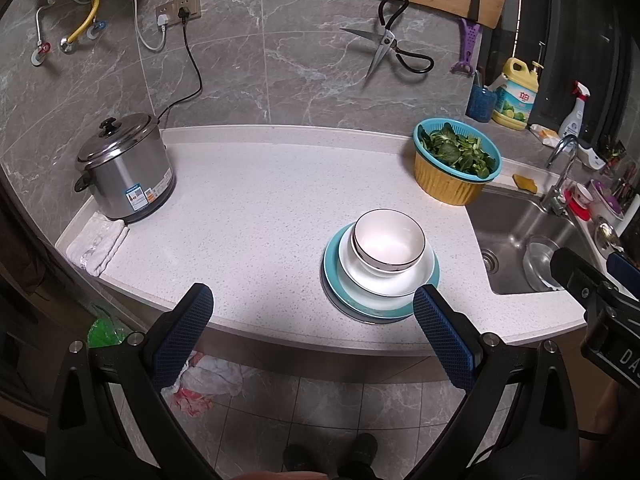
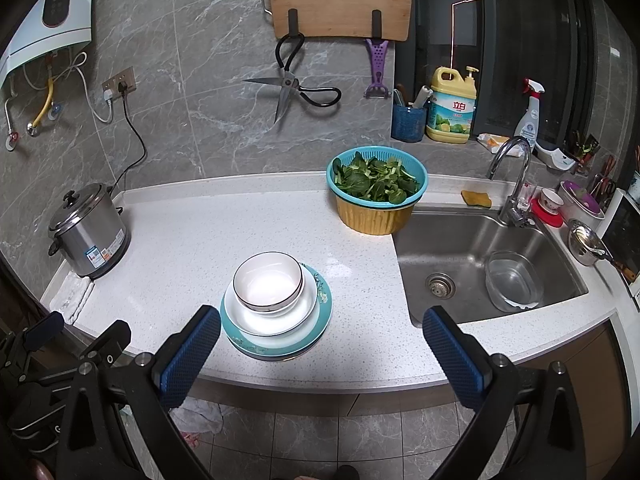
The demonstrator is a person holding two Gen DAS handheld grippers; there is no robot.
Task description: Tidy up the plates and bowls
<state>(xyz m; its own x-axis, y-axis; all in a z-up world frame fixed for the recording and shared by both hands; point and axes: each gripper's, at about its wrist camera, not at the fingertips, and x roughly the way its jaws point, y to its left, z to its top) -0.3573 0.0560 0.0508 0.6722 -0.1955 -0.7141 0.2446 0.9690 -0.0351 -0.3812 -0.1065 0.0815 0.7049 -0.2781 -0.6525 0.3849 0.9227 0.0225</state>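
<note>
Before you on the table [image 2: 200,232], bowl [image 2: 267,283] on stacked plates [image 2: 280,332], cooker [image 2: 89,232] far left, basket of greens [image 2: 376,184] behind right, sink [image 2: 472,248] to your right.

left hand-held gripper [image 1: 314,304] agape, right hand-held gripper [image 2: 322,326] agape

A white bowl [image 1: 388,242] with a dark rim sits upright and empty in a white plate [image 1: 386,280]. That plate rests on a teal plate [image 1: 340,280], which lies on a darker plate barely showing beneath. The stack stands near the desk's [image 1: 260,208] front edge.
</note>
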